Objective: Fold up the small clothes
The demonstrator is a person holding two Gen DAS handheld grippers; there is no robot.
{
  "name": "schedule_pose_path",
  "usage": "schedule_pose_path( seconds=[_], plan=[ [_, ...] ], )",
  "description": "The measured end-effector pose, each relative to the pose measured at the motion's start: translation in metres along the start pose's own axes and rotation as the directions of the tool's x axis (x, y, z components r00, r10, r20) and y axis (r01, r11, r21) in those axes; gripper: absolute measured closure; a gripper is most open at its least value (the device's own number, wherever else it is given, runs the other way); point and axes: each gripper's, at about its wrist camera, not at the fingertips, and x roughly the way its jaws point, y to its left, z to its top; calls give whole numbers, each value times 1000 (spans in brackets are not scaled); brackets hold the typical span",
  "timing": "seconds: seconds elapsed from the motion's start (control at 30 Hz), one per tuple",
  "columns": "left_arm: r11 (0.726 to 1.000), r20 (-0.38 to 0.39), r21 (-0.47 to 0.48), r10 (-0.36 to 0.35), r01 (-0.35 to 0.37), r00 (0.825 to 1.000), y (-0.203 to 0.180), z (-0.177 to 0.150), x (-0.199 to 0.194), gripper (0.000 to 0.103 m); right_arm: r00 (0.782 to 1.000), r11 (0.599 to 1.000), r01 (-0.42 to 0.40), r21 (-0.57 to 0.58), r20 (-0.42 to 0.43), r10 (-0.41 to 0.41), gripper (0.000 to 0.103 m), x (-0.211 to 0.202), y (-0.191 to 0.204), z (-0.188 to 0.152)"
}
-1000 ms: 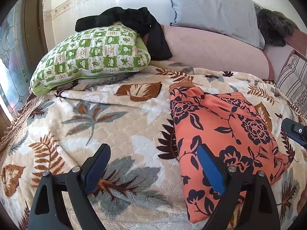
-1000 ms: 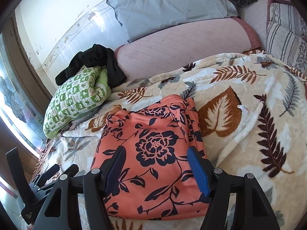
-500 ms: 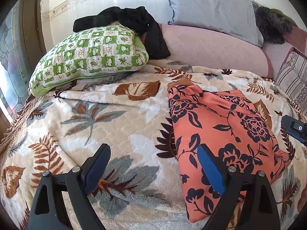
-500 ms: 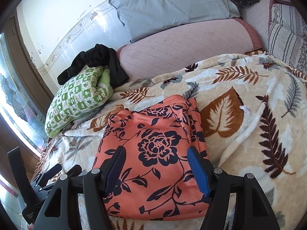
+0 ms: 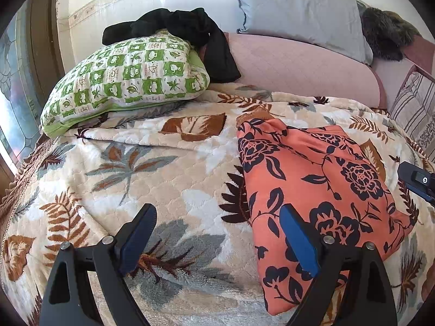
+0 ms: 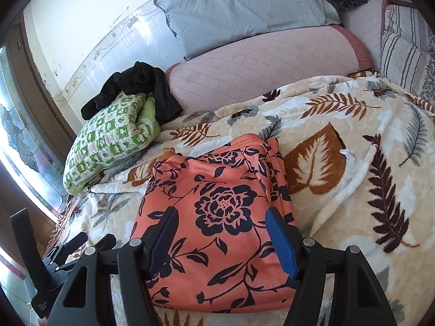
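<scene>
A folded orange garment with dark flower print point(image 5: 312, 179) lies flat on the leaf-patterned blanket point(image 5: 152, 168). It also shows in the right wrist view point(image 6: 217, 217). My left gripper point(image 5: 217, 233) is open and empty, above the blanket, with its right finger over the garment's left edge. My right gripper point(image 6: 223, 236) is open and empty, hovering over the near part of the garment. The left gripper's body shows at the lower left of the right wrist view point(image 6: 62, 258).
A green checked pillow point(image 5: 127, 78) with black clothing point(image 5: 190, 32) on it lies at the back left. A pink bolster point(image 5: 299, 68), a grey pillow point(image 5: 296, 8) and a striped cushion point(image 5: 416, 108) line the back. A window is at the left.
Both grippers have drawn back slightly from the garment, which stays flat. Both stay open.
</scene>
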Motion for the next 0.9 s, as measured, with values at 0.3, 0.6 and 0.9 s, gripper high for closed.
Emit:
schedule_pose_path(
  seconds=[0.3,0.6,0.9],
  plan=[
    [1000,1,4,-1,1,1000,-1,0,0,11,1000,1000,2,1,3,-2,33,0,0,0],
    [1000,3,13,-3,3,1000,-2,-1,-1,11,1000,1000,-6,-4,17,6,33,-3,1,0],
    [1000,-2,20,-3,3,1000,-3,-1,0,11,993,993,-117,-16,-11,116,63,-4,10,-2]
  ],
)
